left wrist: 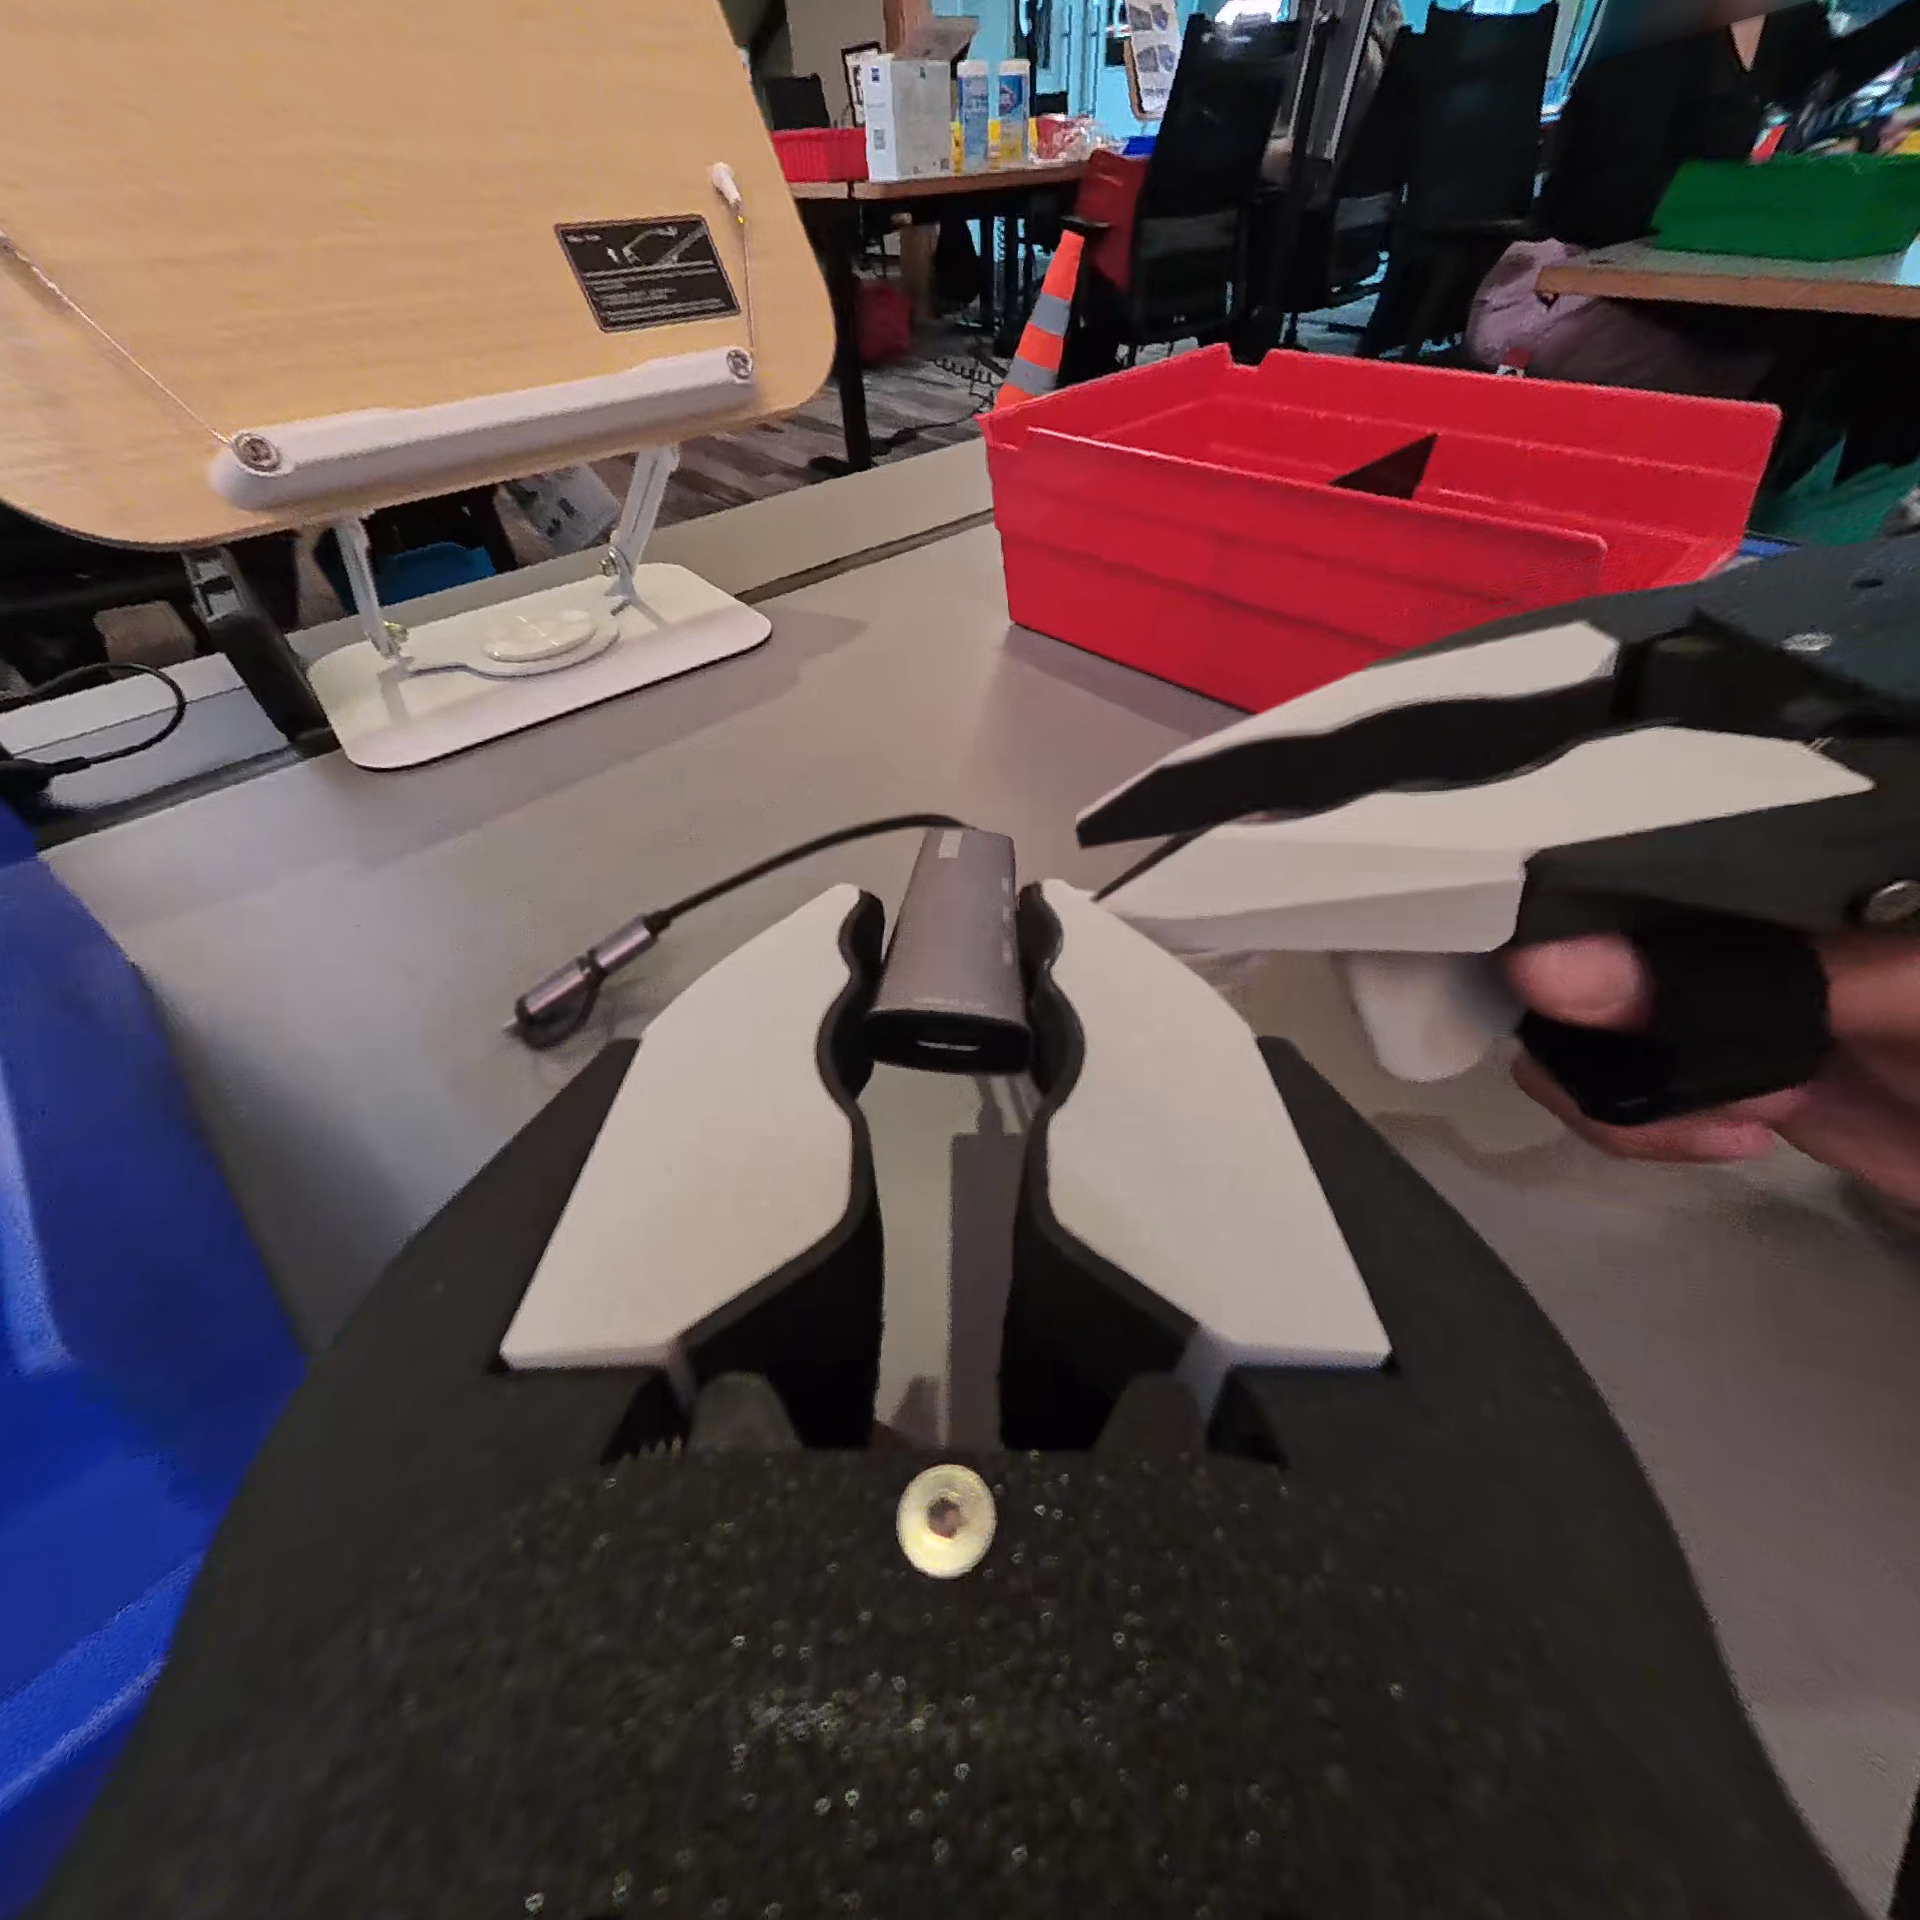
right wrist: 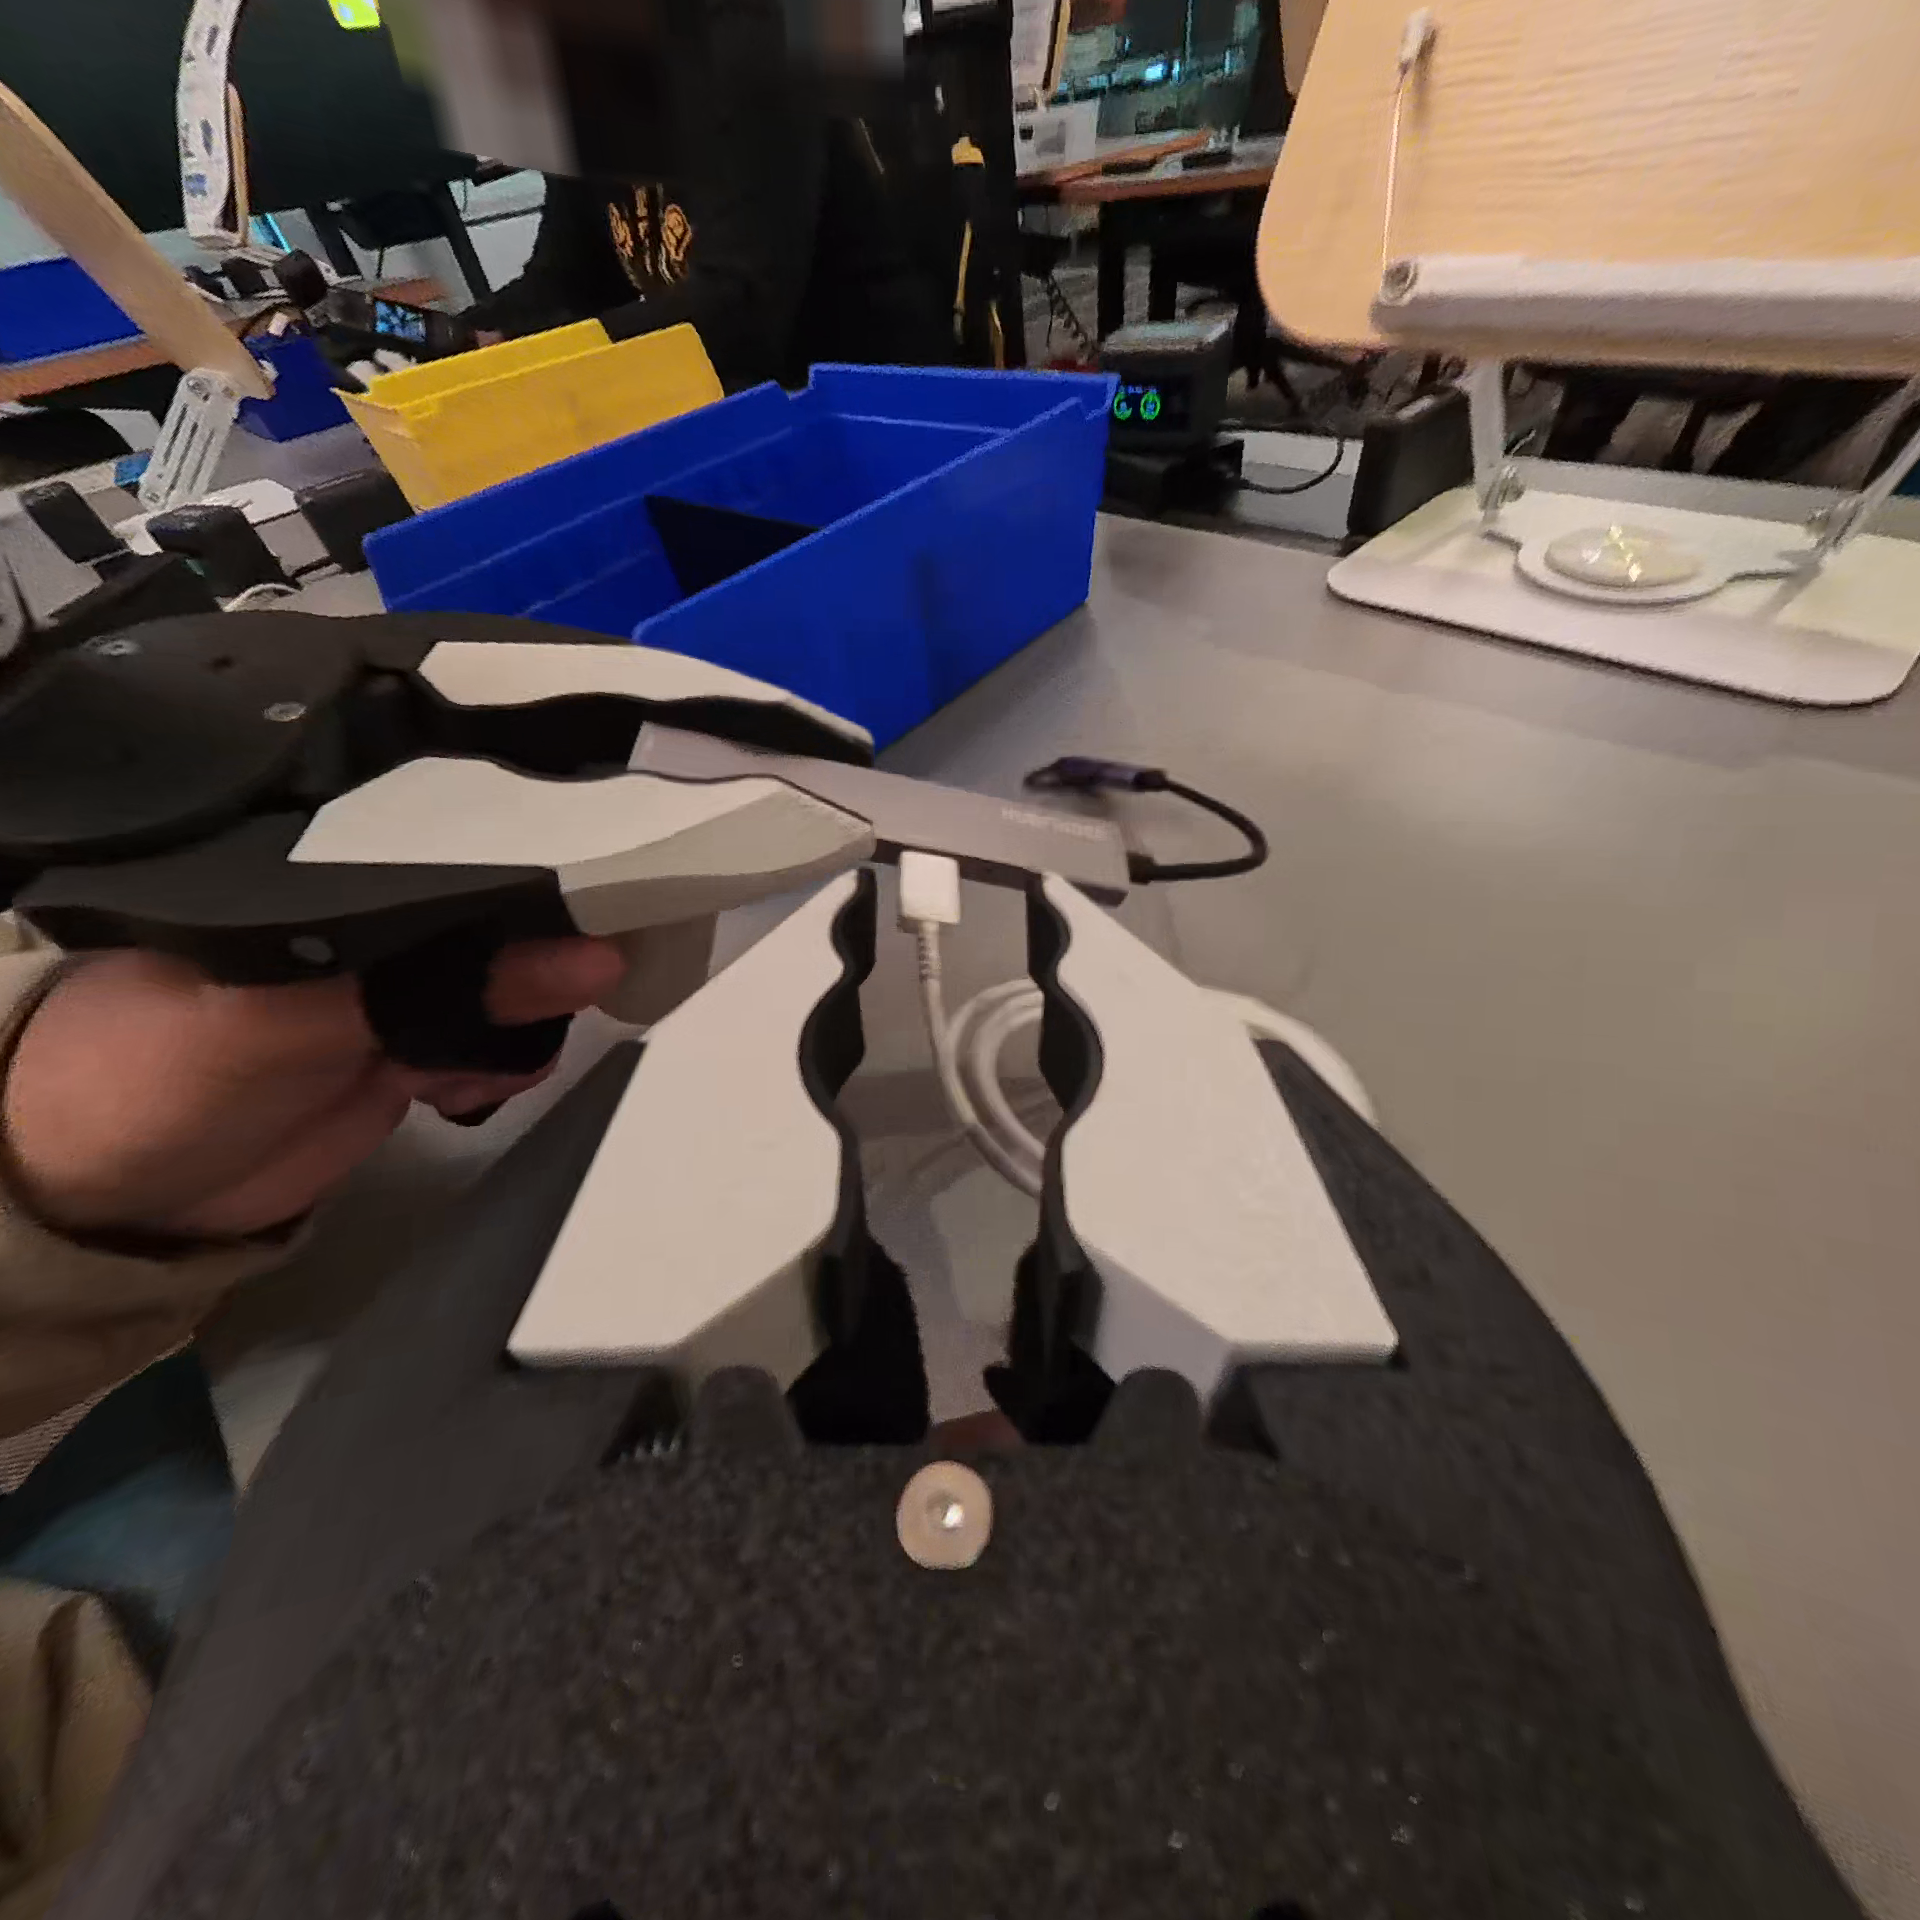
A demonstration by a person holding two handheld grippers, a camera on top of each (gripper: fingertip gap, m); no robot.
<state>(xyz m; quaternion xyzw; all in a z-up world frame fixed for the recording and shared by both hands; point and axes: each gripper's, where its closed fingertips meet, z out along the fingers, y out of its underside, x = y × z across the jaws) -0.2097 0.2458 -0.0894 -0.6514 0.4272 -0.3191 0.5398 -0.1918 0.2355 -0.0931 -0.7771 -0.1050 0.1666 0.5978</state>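
Left wrist view first: the left gripper (left wrist: 951,920) has its jaws clamped on a slim grey hub (left wrist: 951,961), gripping its long sides and holding it just above the middle of the desk (left wrist: 831,675); the hub's short black lead (left wrist: 727,883) curls away to a dark plug (left wrist: 566,997) lying on the desk. The right gripper (left wrist: 1091,862) comes in from the side, tips just beside the hub. Over to the right wrist view: the right gripper's jaws stand apart, either side of a white plug (right wrist: 928,883) that meets the hub's near edge, pinching nothing; the white cable (right wrist: 987,1081) loops on the desk below. A blue bin (right wrist: 831,582) sits towards the desk's far edge, a yellow bin (right wrist: 540,405) behind it; a red bin (left wrist: 1299,582) sits by the opposite side, and a wooden stand (left wrist: 416,260) rises at the back edge.

Hard to make out: the socket is hidden by the hub's body, so whether the white plug is fully seated, I cannot tell; the cable's far end is cut off behind a finger; something dark lies in each bin, unclear what.
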